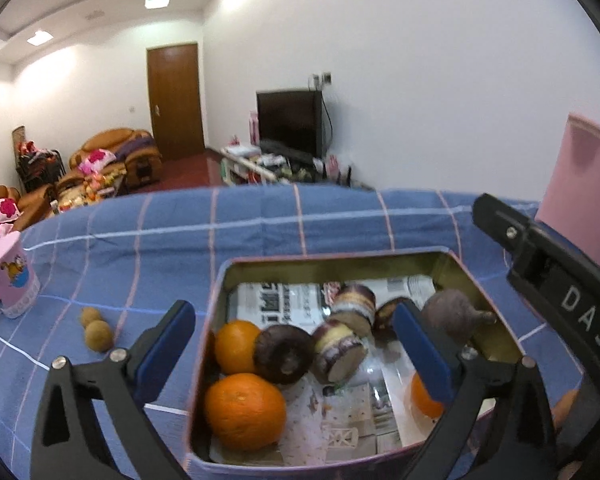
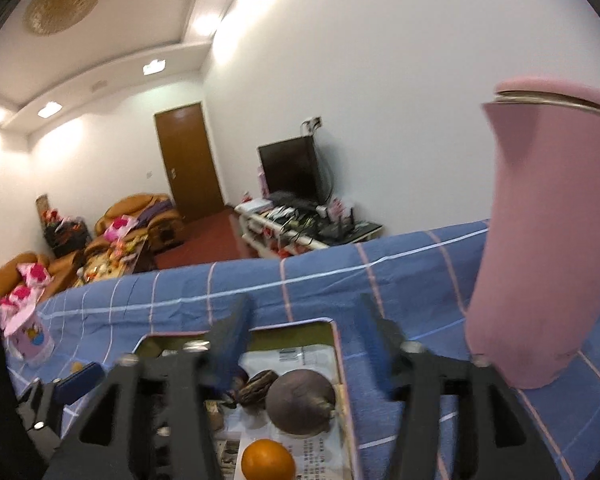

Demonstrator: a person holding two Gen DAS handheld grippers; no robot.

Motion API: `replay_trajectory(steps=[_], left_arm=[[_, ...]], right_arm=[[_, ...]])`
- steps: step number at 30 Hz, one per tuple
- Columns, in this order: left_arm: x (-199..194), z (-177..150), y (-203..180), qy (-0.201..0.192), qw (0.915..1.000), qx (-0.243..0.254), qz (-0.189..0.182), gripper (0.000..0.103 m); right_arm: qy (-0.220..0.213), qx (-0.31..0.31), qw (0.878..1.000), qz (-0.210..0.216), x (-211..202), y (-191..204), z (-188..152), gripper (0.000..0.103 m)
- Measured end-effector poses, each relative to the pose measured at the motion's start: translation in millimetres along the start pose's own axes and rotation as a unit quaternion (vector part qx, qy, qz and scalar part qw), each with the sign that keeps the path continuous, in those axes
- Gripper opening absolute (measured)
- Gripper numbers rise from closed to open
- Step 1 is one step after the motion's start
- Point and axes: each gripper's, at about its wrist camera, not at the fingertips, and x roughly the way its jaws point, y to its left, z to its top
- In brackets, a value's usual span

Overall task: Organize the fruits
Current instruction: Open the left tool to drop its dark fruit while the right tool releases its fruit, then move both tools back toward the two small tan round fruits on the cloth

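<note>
A pink-rimmed tin box (image 1: 216, 320), lined with newspaper, sits on the blue checked cloth. It holds oranges (image 1: 244, 410), a dark round fruit (image 1: 284, 354), cut purple-skinned pieces (image 1: 340, 354) and a dull brown-purple stemmed fruit (image 1: 452, 314). My left gripper (image 1: 292, 348) hovers over the box, open wide, with nothing between its blue pads. My right gripper (image 2: 304, 332) is open above the box's (image 2: 342, 360) far right corner, blurred, with nothing pressed between its fingers. Below it lie the brown-purple fruit (image 2: 300, 400) and an orange (image 2: 268, 460).
Two small brown fruits (image 1: 96, 330) lie on the cloth left of the box. A pink cartoon cup (image 1: 10, 280) stands at the far left. A tall pink container (image 2: 540, 240) stands at the right, close to my right gripper. Behind the table's far edge is a living room.
</note>
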Motion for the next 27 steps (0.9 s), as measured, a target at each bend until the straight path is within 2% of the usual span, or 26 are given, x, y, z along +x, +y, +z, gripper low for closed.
replay_trajectory(steps=[3,5,10,14,16,19,22,27], left_arm=[[-8.6,2.0,8.1,-0.025,0.9996,0.0,0.014,0.103],[-13.5,2.1,11.6,-0.035,0.9991,0.002,0.022,0.103],[-12.0,-0.1,21.9,-0.04,0.9982,0.005,0.045,0.103],[-12.2,-2.2,33.3,-0.033,0.9983,0.001,0.048,0.103],[-13.2,-3.3,43.1,-0.033,0.9979,0.001,0.057,0.103],[-14.6,-5.5,61.0,-0.029,0.9974,-0.01,0.066,0.103],[-15.9,-6.9,81.0,-0.028,0.9963,-0.021,0.078,0.103],[-19.1,-9.1,106.4,-0.031,0.9946,-0.022,0.096,0.103]], right_arm=[[-0.054,0.012,0.998,-0.008,-11.5,-3.8,-2.2,0.076],[-0.072,-0.005,0.997,-0.022,-14.6,1.8,-5.8,0.079],[-0.06,-0.021,0.998,-0.015,-12.4,11.2,-9.4,0.079],[-0.061,-0.016,0.998,-0.021,-16.7,11.2,-10.5,0.079],[-0.068,-0.011,0.997,-0.034,-22.6,7.5,-10.5,0.079],[-0.091,0.017,0.993,-0.076,-36.9,-6.0,-9.9,0.079],[-0.084,0.056,0.99,-0.1,-42.0,-22.3,-11.5,0.079],[-0.066,0.08,0.989,-0.103,-49.5,-25.8,-18.2,0.079]])
